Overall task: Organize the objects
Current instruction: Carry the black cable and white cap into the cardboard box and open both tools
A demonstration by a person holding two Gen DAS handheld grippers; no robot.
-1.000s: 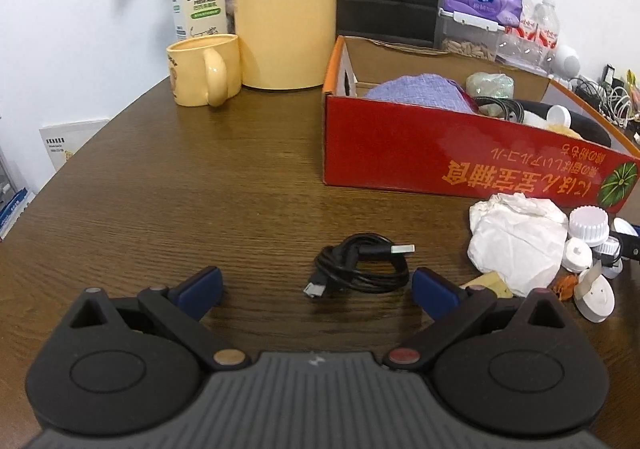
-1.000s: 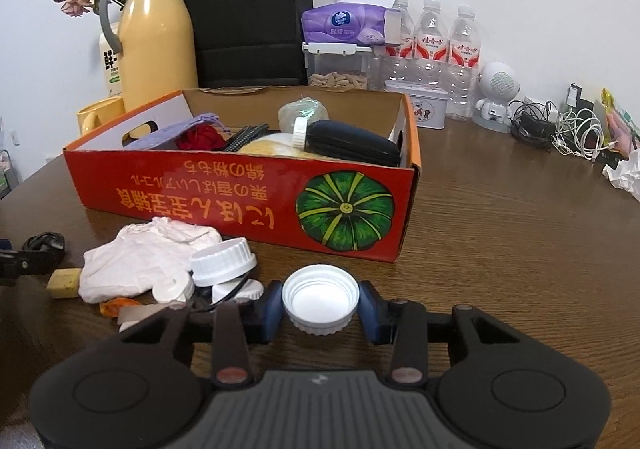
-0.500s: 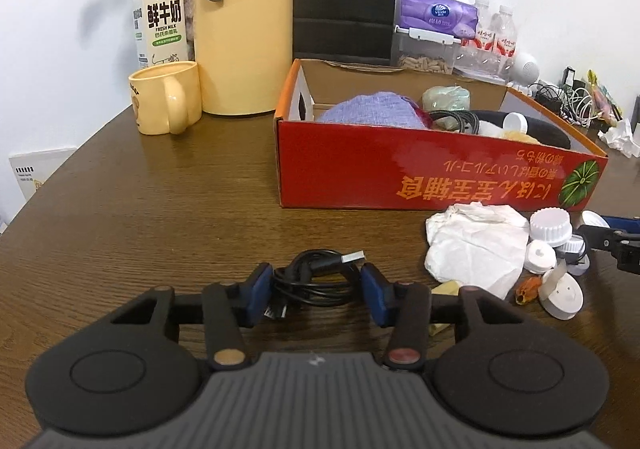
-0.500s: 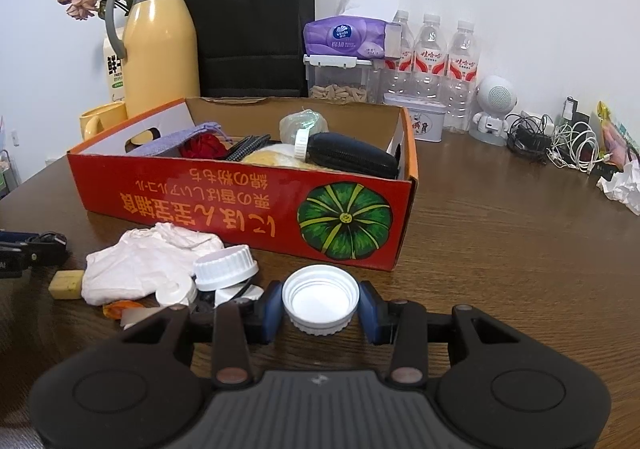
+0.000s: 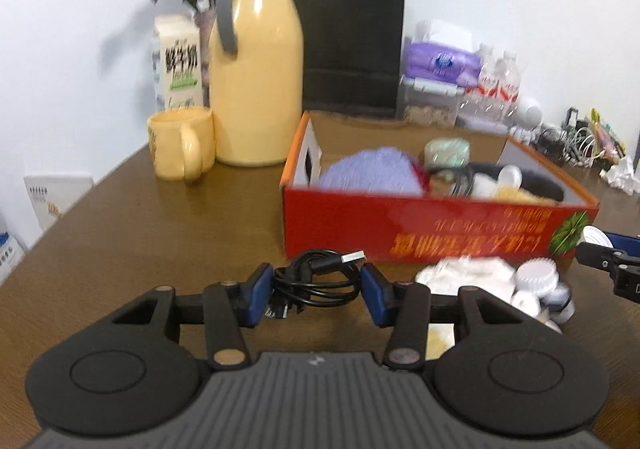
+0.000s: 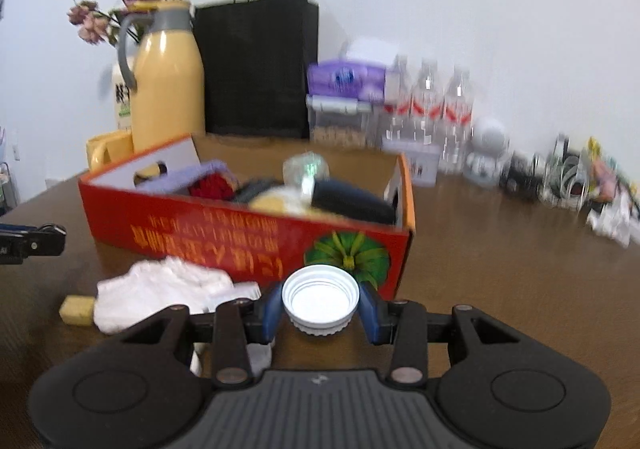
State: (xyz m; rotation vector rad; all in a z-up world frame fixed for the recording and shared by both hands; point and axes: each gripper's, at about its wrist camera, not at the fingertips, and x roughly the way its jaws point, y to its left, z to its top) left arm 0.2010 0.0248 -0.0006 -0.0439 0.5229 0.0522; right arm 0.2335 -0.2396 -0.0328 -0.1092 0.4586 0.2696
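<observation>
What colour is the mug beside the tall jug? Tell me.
The ceramic mug is pale yellow, matching the jug; the left wrist view shows it best.

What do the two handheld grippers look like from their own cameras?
Both look alike: the left gripper and right gripper have a ribbed grey base, two round black housings, black link arms with metal pivot pins, and blue finger pads. No sleeve or hand shows.

The table [image 5: 168, 233] is dark wood with a soft sheen. The red box [image 5: 440, 233] looks like printed cardboard — brown and matt inside. The yellow jug [image 5: 256, 89] is glossy, the white cap [image 6: 320, 299] ribbed plastic, the cable [image 5: 320, 281] smooth black.
</observation>
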